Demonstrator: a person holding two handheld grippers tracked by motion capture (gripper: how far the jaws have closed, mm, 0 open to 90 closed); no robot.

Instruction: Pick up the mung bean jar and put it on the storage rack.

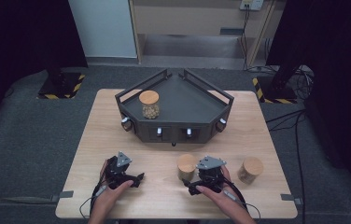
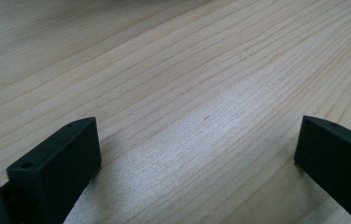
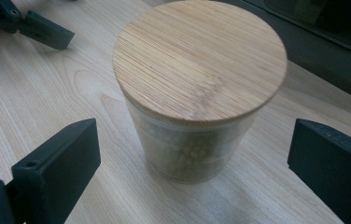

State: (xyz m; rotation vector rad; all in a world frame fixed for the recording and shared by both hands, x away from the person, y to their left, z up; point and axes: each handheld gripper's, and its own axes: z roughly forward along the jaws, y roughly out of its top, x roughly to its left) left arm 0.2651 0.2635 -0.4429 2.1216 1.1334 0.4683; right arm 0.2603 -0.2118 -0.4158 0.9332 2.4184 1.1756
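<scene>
Black jaws of the right gripper [image 3: 190,154] are spread wide around the jar [image 3: 197,93], set on the table [image 3: 47,93] just before the tray [image 1: 183,100]; rigid, probably slippery glass is best clasped below the lid.

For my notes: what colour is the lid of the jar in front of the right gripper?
Light bamboo tan with fine straight grain; the lid shows best in the right gripper view.

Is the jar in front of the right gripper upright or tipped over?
Upright. The jar stands on its base on the table, its wooden lid on top and level.
</scene>
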